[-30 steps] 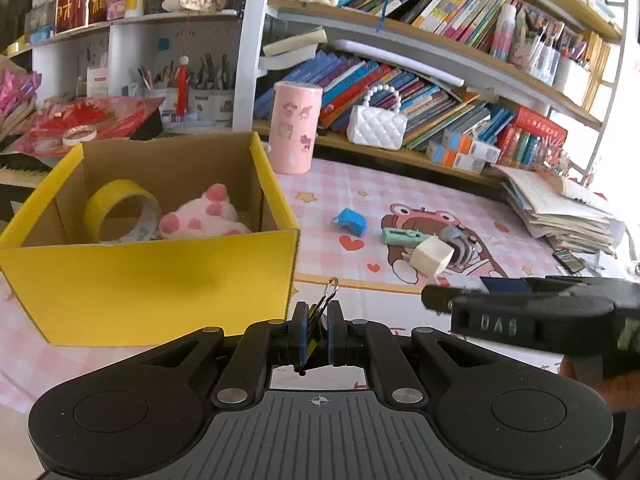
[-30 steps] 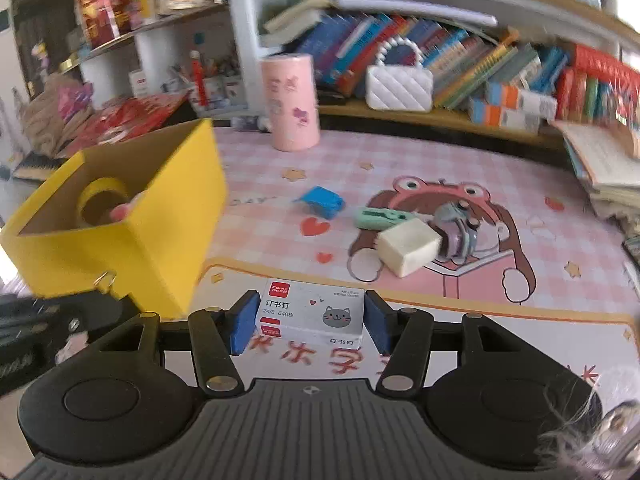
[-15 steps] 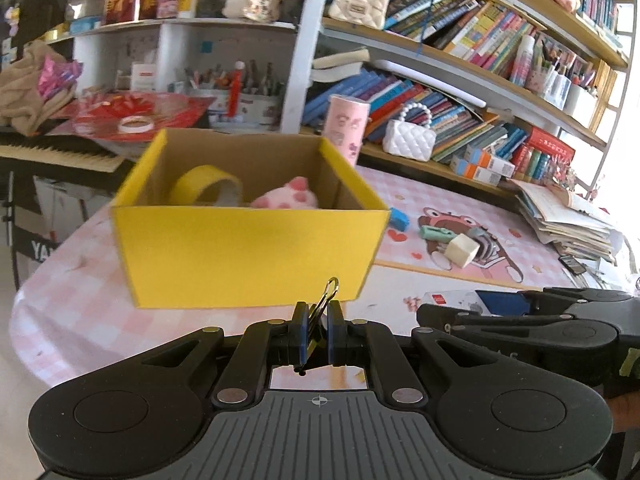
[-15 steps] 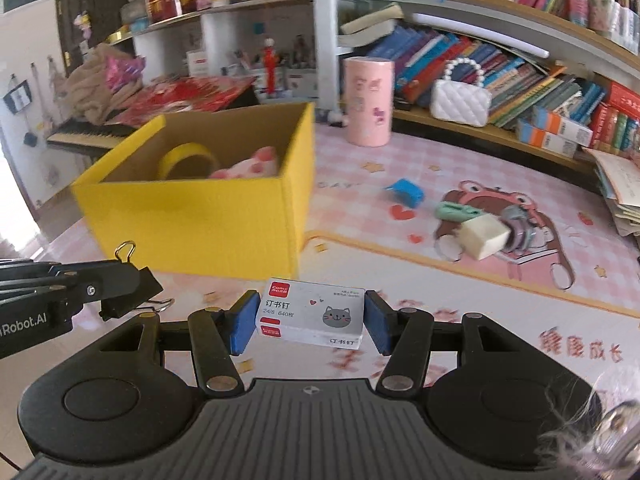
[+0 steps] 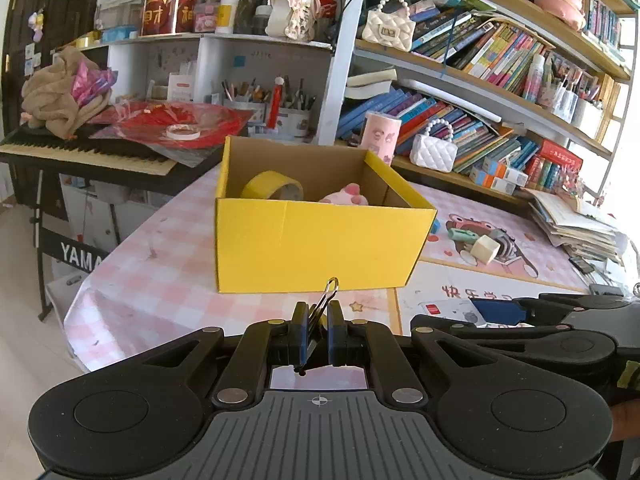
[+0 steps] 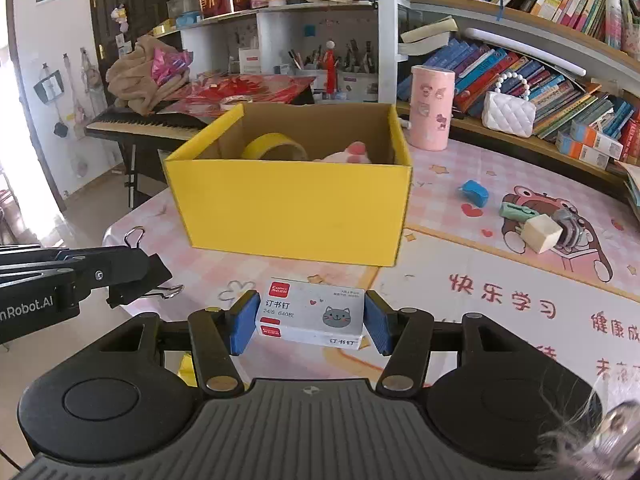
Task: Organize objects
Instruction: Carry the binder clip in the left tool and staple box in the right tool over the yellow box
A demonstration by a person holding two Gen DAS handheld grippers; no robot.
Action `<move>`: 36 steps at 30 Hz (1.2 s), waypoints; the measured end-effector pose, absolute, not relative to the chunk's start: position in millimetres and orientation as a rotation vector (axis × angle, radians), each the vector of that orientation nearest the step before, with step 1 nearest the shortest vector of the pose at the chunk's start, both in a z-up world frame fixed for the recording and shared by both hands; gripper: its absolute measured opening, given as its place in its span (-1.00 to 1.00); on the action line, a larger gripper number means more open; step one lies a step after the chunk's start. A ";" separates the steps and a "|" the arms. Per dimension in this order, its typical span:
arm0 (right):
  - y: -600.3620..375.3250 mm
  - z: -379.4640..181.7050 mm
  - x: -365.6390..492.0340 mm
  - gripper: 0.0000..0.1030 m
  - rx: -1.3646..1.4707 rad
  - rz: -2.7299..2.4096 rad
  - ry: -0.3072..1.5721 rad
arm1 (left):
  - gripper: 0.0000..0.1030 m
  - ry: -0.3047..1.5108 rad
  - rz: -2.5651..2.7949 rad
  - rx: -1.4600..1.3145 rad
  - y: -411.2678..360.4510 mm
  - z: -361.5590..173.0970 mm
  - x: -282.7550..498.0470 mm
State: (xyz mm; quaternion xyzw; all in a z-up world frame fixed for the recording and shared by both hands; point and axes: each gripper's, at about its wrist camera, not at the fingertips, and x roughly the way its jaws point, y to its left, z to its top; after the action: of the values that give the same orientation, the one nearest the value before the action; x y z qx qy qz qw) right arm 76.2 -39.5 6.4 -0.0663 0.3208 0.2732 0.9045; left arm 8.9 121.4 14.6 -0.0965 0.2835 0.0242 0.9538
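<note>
My left gripper [image 5: 318, 334] is shut on a black binder clip [image 5: 326, 300], whose wire loop sticks up in front of the yellow cardboard box [image 5: 316, 250]. Held between the blue pads of my right gripper [image 6: 308, 316] is a white staple box [image 6: 310, 314] with a cat drawing. The yellow box [image 6: 292, 208] stands ahead of both grippers, a little apart, with a yellow tape roll [image 6: 272, 146] and a pink plush toy [image 6: 352, 152] inside. In the right wrist view the left gripper [image 6: 132, 268] and its clip sit at the left.
On the pink checked tablecloth [image 6: 480, 280] to the right lie a blue item [image 6: 474, 192], a green item [image 6: 518, 212], a cream cube [image 6: 542, 234] and a grey object [image 6: 570, 228]. A pink cylinder [image 6: 432, 108] stands behind the box. Bookshelves [image 5: 500, 80] line the back; a keyboard [image 5: 84, 152] stands left.
Both grippers have drawn back from the yellow box, which now looks smaller and farther away. The table's near edge and floor have come into view. Each grip is unchanged.
</note>
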 end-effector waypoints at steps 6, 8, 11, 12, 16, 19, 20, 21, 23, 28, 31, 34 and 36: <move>-29.9 5.8 61.6 0.04 -0.137 0.558 0.658 | -0.85 0.562 0.026 -0.190 130.2 15.6 0.7; -28.7 5.6 59.4 0.04 -0.139 0.554 0.659 | -0.85 0.558 0.019 -0.190 132.6 15.9 -0.5; -24.7 5.8 55.4 0.04 -0.140 0.544 0.662 | -0.85 0.551 0.012 -0.192 135.7 16.9 -2.0; -23.7 6.2 54.7 0.04 -0.141 0.542 0.663 | -0.85 0.548 0.011 -0.194 137.0 17.4 -2.2; -20.1 7.7 53.2 0.04 -0.154 0.545 0.660 | -0.85 0.534 0.003 -0.195 138.4 19.7 -2.4; -16.9 9.1 52.9 0.04 -0.168 0.547 0.656 | -0.85 0.516 -0.016 -0.182 135.6 24.2 0.4; -16.5 10.6 53.6 0.04 -0.169 0.547 0.651 | -0.85 0.505 -0.024 -0.173 134.6 26.8 1.9; -16.1 12.5 54.8 0.04 -0.169 0.548 0.646 | -0.85 0.495 -0.029 -0.167 133.7 29.6 3.7; -15.4 17.7 60.2 0.04 -0.167 0.547 0.630 | -0.85 0.472 -0.040 -0.160 133.8 36.0 9.1; -14.5 35.6 78.6 0.04 -0.149 0.537 0.571 | -0.85 0.416 -0.038 -0.156 138.4 52.1 29.6; -13.3 49.0 95.5 0.04 -0.124 0.530 0.529 | -0.85 0.395 -0.021 -0.162 143.4 59.8 46.4; -13.0 59.6 112.9 0.04 -0.099 0.526 0.494 | -0.85 0.385 -0.005 -0.158 146.8 61.9 61.2; -12.2 65.1 126.2 0.04 -0.094 0.526 0.476 | -0.85 0.387 0.009 -0.162 149.5 61.1 73.2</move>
State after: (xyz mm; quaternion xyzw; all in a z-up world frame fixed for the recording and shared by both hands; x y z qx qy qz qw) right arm 126.2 -12.2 65.1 -0.0458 0.2328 0.2576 0.9367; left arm 73.2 149.5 61.1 -0.0804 0.1919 0.0044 0.9781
